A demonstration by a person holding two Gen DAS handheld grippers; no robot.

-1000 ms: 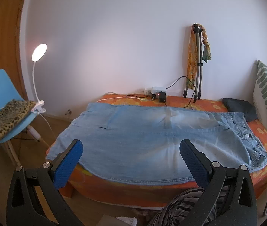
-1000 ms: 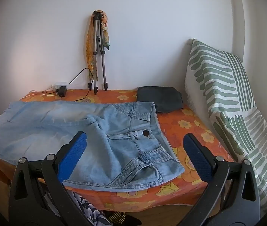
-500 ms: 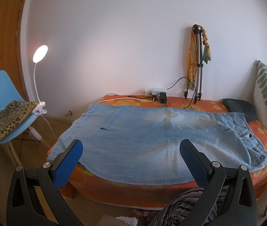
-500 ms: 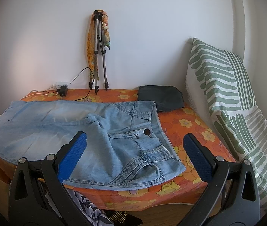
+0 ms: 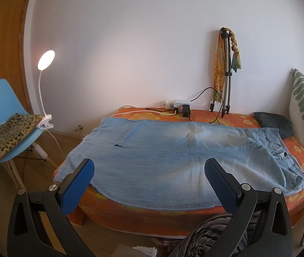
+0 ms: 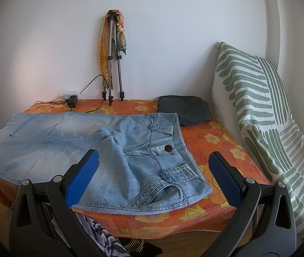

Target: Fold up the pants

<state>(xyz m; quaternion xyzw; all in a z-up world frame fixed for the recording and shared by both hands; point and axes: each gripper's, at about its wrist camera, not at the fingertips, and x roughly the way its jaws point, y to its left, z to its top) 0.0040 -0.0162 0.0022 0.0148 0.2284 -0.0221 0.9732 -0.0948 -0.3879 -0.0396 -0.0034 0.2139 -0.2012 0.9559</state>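
two grippers hang short of the bed [image 5: 300,150], both spread wide and holding nothing: the left gripper [image 5: 149,178] faces the leg end of the jeans [image 5: 173,156], the right gripper [image 6: 153,177] faces the waistband end. the jeans lie flat on the orange cover, their near hem over the front edge. a dark cloth [image 6: 184,110] touches the waistband.
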